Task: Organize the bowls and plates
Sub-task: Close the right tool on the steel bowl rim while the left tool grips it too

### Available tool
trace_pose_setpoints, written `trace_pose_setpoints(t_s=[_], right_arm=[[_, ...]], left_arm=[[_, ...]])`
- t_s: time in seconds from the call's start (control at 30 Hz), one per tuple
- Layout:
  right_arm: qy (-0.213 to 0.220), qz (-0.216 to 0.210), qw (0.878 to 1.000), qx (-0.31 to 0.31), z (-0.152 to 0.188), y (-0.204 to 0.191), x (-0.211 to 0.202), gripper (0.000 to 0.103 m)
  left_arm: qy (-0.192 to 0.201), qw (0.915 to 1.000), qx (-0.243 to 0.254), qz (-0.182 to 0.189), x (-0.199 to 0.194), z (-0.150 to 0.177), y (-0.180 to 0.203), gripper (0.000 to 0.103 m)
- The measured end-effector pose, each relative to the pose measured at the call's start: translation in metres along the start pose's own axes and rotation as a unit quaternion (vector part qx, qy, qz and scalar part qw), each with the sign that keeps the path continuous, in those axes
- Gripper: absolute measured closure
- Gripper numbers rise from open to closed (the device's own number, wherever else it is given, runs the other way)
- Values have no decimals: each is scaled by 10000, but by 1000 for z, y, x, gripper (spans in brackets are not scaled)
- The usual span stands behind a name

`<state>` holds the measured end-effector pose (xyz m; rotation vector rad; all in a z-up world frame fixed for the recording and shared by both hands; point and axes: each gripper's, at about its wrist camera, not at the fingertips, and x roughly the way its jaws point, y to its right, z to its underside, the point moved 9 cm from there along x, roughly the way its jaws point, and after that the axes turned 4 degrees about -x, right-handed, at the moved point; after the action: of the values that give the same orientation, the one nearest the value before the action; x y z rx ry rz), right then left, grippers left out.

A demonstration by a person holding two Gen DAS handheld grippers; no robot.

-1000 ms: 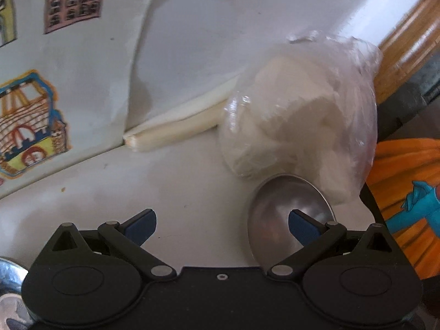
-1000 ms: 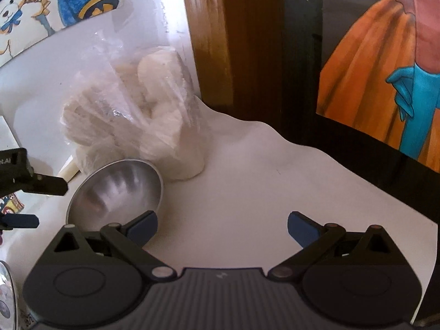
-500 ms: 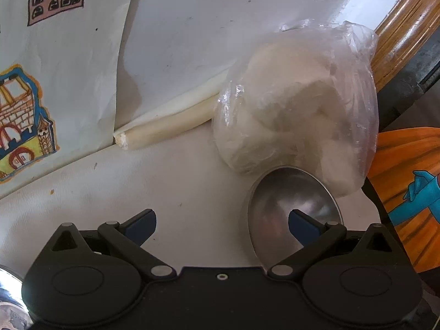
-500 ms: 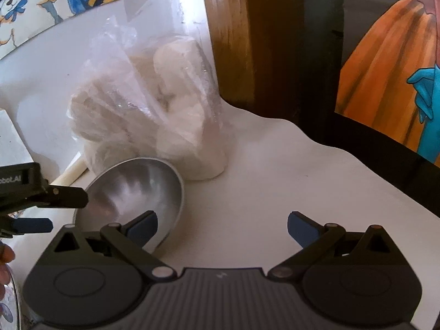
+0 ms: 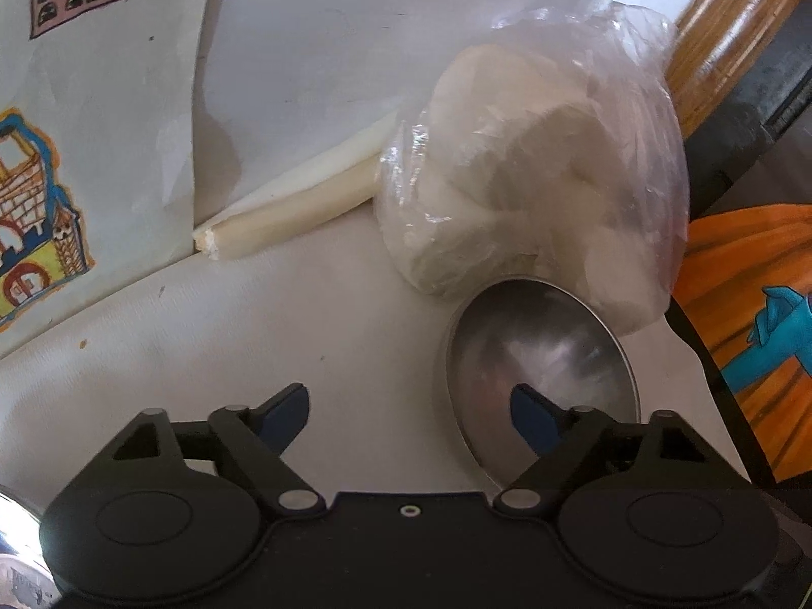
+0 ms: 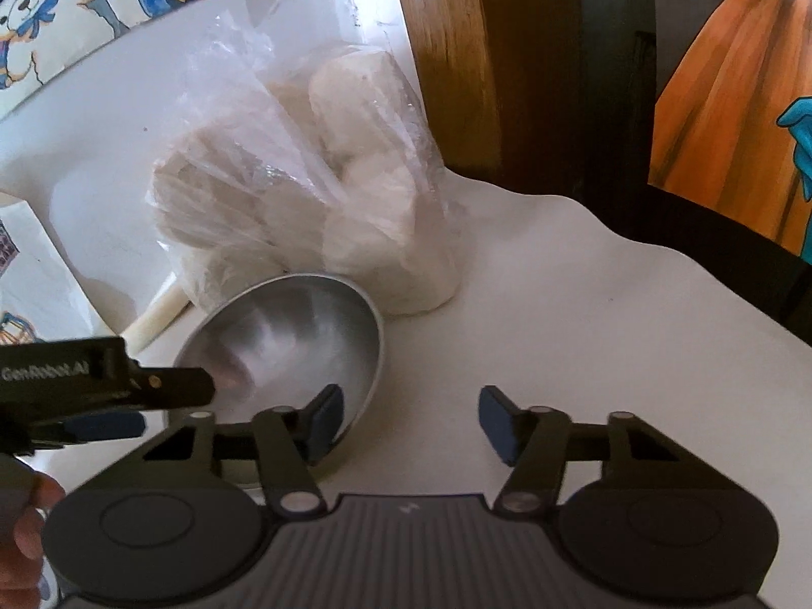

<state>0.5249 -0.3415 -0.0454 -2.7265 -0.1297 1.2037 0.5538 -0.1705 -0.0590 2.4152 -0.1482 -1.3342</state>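
Both claws, left gripper (image 5: 408, 413) and right gripper (image 6: 410, 418), have just been closing yet grasp nothing, straddling opposite rims of the steel bowl (image 6: 299, 335) beside the plastic bag (image 6: 304, 188) near the table's (image 6: 583, 314) back edge.

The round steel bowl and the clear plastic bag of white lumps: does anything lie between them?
Nothing: the round steel bowl sits right against the clear plastic bag of white lumps, in both wrist views.

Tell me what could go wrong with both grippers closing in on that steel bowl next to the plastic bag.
Both grippers, the left gripper and right gripper, have just been closing, each with one finger over the steel bowl; neither pinches its rim yet.
1. Two grippers on one bowl could collide.
2. The smooth rim may slip from a pinch.
3. The bowl sits against the plastic bag; lifting could drag it.
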Motion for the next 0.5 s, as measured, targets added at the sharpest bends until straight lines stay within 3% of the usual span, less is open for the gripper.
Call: trace_pose_setpoints(t_s=[0.17,0.4,0.5], right_arm=[[23,-124,9999,47,1,-4,-1,56],[-30,-349,9991,259,3,-5,0,66],[-27,-464,9982,370,4,-7,-1,76]], left_arm=[[-37,9999,52,99,1,4,5,38],[-96,9995,36,289,5,9,14,62],[-110,9992,73,371,4,11,16,78]])
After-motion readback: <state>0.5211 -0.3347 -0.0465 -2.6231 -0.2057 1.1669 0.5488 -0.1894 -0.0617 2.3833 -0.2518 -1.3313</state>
